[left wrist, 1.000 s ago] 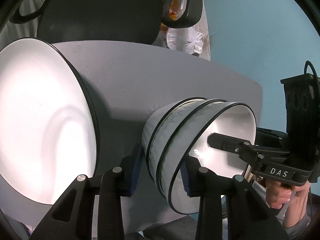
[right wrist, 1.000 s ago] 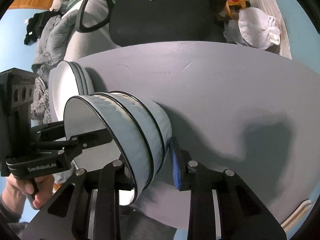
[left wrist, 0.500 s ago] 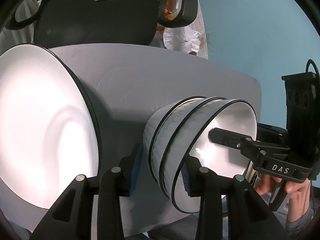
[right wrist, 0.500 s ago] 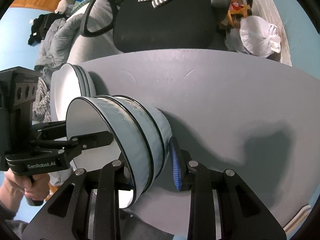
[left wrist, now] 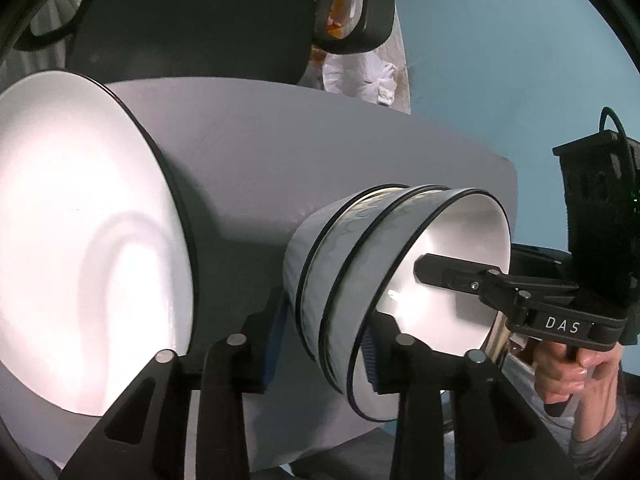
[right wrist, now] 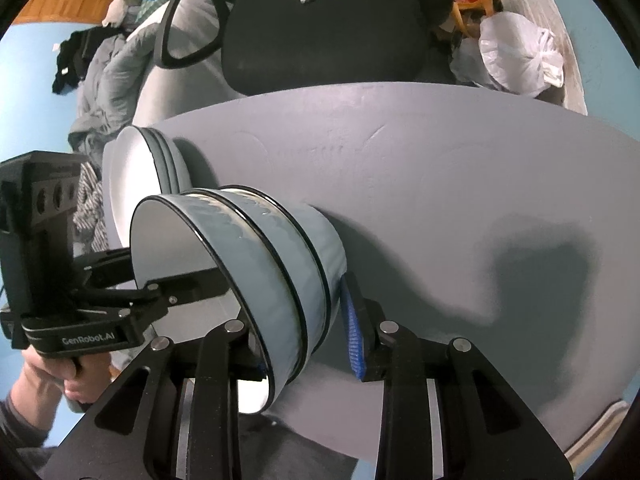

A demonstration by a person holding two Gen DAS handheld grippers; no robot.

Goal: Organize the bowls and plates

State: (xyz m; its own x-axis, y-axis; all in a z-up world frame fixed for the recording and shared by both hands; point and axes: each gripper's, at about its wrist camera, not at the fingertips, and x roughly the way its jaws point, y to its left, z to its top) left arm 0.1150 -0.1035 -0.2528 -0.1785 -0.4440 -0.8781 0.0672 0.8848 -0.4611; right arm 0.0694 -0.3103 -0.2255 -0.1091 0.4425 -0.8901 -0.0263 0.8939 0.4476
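A stack of three pale blue bowls (left wrist: 344,280) with black rims stands on the grey table (left wrist: 312,152); it also shows in the right wrist view (right wrist: 280,272). My left gripper (left wrist: 324,344) straddles the stack's wall, one finger inside the top bowl, one outside by the base. My right gripper (right wrist: 304,344) straddles the opposite wall the same way. A gap shows between the outer pads and the bowls, so both read open. A stack of white plates (left wrist: 80,240) lies to the left, also seen in the right wrist view (right wrist: 136,172).
A black office chair (right wrist: 320,24) with a striped cloth stands behind the table. A white plastic bag (right wrist: 516,52) lies on the floor at the back right. The table's right part (right wrist: 480,200) is bare grey surface.
Both views shifted slightly, as if the grippers and bowl stack rose or tilted a little. The grip on the bowls looks the same.
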